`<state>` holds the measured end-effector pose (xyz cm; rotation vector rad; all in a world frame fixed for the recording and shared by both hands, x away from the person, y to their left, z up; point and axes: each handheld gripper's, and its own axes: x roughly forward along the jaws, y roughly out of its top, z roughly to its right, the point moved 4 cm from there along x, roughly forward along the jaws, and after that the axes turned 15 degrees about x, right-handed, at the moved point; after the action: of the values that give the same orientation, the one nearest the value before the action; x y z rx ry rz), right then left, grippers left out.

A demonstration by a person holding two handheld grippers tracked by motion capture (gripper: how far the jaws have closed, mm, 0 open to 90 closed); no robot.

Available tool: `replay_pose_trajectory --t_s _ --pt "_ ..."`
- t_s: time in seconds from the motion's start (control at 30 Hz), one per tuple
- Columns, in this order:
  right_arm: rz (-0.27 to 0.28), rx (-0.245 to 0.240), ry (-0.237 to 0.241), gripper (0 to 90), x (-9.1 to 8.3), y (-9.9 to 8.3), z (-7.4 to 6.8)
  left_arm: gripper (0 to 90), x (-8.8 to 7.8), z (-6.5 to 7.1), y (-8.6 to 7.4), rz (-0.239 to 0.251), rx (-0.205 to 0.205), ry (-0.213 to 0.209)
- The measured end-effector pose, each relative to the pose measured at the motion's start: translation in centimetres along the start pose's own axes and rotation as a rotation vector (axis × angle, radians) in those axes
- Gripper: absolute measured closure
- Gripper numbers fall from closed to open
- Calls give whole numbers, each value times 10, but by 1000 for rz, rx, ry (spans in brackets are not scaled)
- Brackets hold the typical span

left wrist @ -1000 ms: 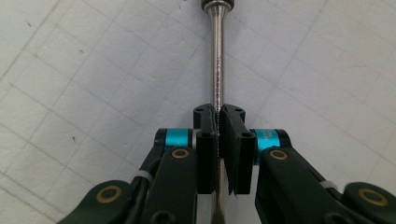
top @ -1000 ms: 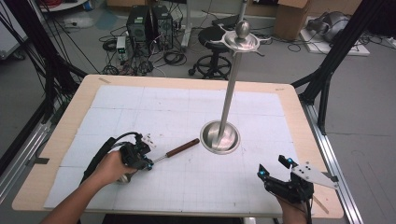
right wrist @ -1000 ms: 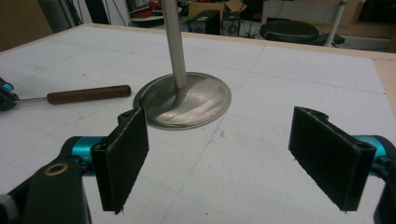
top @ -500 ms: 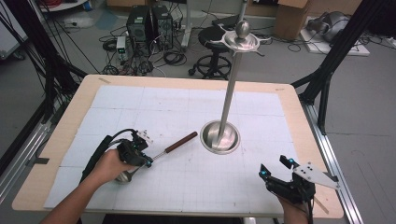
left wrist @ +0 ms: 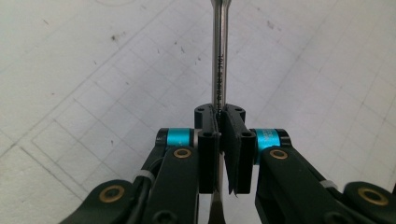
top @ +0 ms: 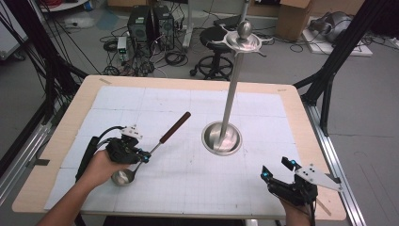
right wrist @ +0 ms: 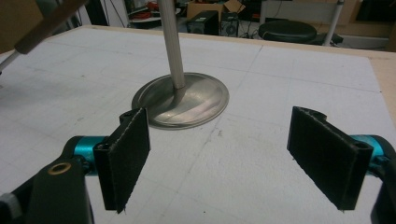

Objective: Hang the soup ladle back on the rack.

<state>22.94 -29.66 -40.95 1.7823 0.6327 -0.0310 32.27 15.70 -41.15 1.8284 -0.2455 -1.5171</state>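
- Well, the ladle (top: 151, 149) sits near the counter's (top: 61, 141) left edge, its empty bowl half hidden under the hand.
- Left hand-held gripper (left wrist: 219, 135) is clamped on its steel shaft.
- Right hand-held gripper (right wrist: 233, 154) gapes wide, near right, facing the metal stand (right wrist: 187, 100), whose top is cut off.

The long ladle (top: 155, 146) at the lower left of the high view has a shiny steel bowl and shaft and a matt dark-brown, wood-like handle. The tall stand (top: 226, 127) at centre is brushed metal, its round base softly glossy. The white gridded mat (top: 188, 183) looks matt, like paper, slightly speckled, over a pale wooden table (top: 291, 101). The right gripper (right wrist: 219, 158) has rough matt black pads (right wrist: 126, 149), with glossy cyan metal collars.
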Motion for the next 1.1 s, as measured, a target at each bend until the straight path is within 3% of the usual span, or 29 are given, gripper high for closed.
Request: replay_pose_trajectory --t_s 0.33,0.73,0.8,1.1 --pt "-3 7 32 201 2 0 -6 840 -17 9 -4 160 -29 38" --pt "10 10 113 201 7 3 -23 842 -38 19 -8 353 -60 143" --pt "16 9 121 201 7 4 -25 842 -41 20 -8 386 -63 144" --pt "17 -23 163 200 17 10 -43 841 -49 32 -5 457 -38 184"
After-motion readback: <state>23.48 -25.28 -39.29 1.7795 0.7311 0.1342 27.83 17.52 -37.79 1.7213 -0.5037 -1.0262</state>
